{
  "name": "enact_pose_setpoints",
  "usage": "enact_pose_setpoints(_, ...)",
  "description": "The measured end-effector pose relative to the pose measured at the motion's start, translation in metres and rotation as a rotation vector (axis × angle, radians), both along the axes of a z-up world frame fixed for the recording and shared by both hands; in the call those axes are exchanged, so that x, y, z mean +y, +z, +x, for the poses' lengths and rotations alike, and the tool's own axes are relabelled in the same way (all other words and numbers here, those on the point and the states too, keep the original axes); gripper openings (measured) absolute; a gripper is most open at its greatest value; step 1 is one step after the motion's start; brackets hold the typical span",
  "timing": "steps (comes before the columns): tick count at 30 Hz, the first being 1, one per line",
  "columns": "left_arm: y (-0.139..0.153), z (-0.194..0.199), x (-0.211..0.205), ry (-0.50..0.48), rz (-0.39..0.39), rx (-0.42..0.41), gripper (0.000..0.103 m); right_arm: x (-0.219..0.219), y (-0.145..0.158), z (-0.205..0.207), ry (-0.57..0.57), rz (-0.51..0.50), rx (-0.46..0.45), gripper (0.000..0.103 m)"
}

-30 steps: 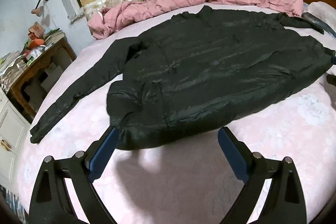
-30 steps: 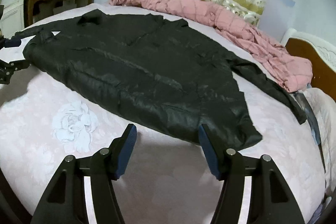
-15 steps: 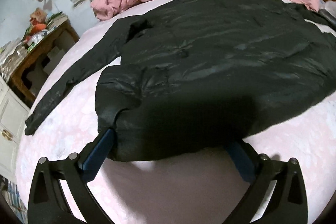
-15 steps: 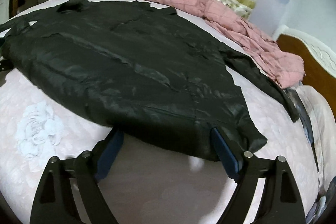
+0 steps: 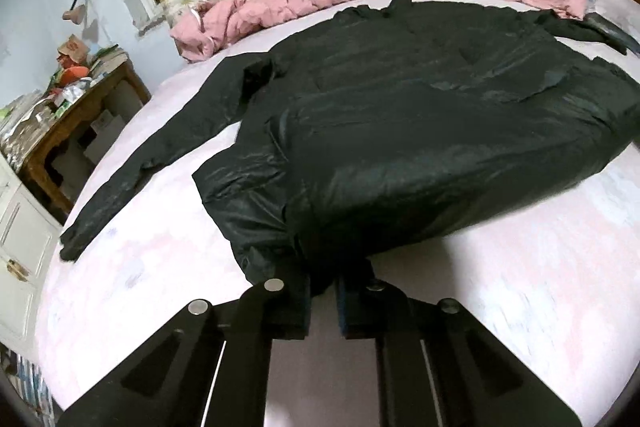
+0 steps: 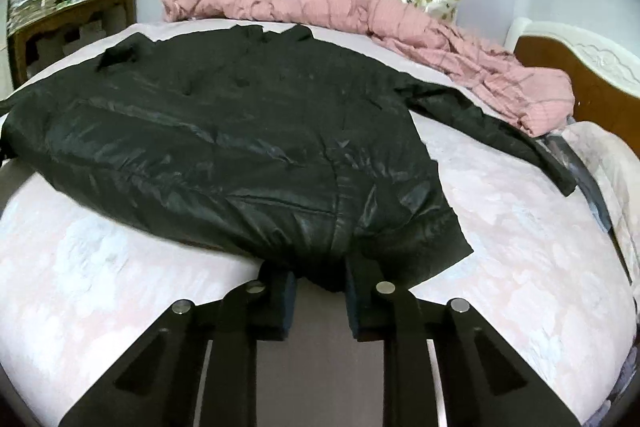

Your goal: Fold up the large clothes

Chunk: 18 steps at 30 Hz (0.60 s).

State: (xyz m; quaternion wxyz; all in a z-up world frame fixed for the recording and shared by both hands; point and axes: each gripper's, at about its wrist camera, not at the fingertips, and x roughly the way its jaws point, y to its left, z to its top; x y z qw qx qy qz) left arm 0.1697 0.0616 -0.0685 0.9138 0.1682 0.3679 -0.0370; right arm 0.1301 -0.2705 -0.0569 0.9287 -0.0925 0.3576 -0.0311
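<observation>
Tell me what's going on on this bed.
A person is folding a large black shiny padded jacket spread flat on the pink floral bedsheet. The left tool is shut on the jacket's near hem at one corner, and the right tool is shut on the hem at the other. Both sleeves lie stretched out sideways. A rumpled pink checked quilt lies behind.
</observation>
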Motion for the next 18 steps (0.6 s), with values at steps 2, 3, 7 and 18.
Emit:
enact_pose_setpoints(2, 0.006, -0.017, 0.006, 0.004, -0.040, -0.001, 0.009, 0.003, 0.001, -0.018, 0.009, -0.013, -0.006, 0.021)
enact_pose_setpoints(3, 0.009, -0.027, 0.009, 0.007, -0.060, -0.001, 0.009, 0.004, 0.001, -0.029, 0.014, -0.012, -0.006, 0.021)
enact_pose_setpoints(7, 0.016, -0.067, 0.011, 0.004, -0.091, -0.013, 0.009, 0.001, 0.006, -0.072, 0.020, 0.031, -0.015, 0.021)
enact_pose_setpoints(18, 0.008, -0.119, 0.010, 0.093, -0.132, 0.003, 0.020, -0.005, 0.014, -0.151, -0.024, 0.117, -0.042, 0.024)
